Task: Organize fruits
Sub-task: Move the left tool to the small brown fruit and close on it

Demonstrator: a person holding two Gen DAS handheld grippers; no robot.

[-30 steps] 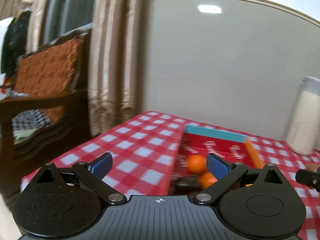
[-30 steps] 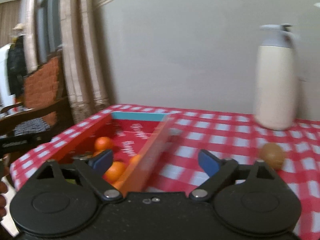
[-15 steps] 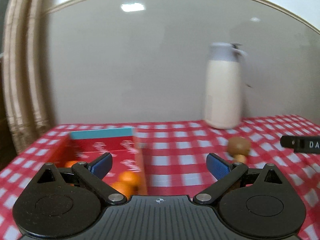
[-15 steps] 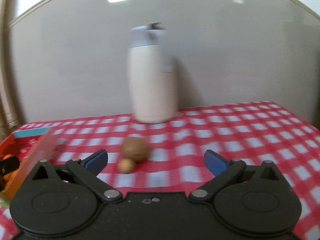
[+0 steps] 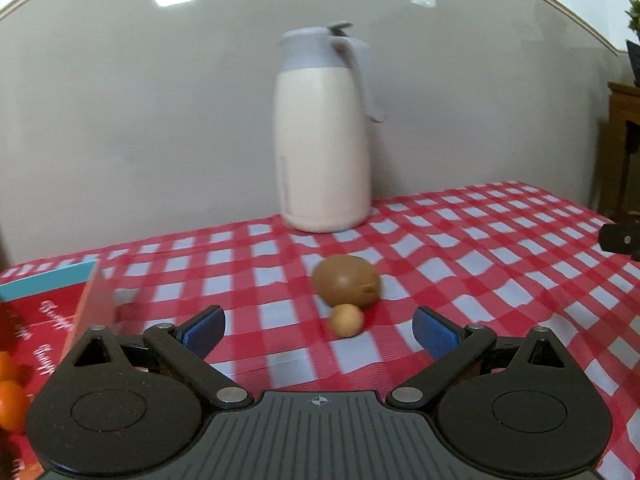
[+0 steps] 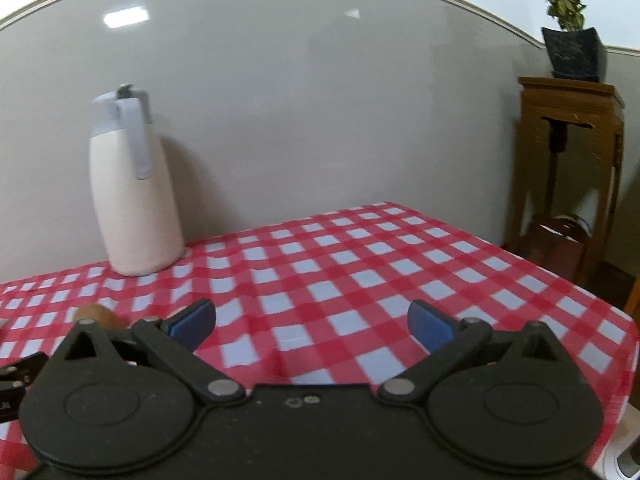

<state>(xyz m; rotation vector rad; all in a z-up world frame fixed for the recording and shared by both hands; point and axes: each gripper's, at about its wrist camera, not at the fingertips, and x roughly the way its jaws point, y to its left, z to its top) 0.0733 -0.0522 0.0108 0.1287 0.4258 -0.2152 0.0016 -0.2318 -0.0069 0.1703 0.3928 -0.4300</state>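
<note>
A brown kiwi lies on the red checked tablecloth, with a small tan round fruit touching its near side. My left gripper is open just short of the small fruit, nothing between its blue pads. A red box with a teal edge holds oranges at the far left. My right gripper is open over bare cloth, and the kiwi peeks out behind its left finger.
A tall cream thermos jug stands at the back against the wall, also in the right wrist view. A wooden stand with a potted plant is beyond the table's right edge.
Both views have swung right, away from the box and chair toward the jug. The kiwi and small fruit now sit ahead of the left gripper; the right gripper faces the table's far right part.
</note>
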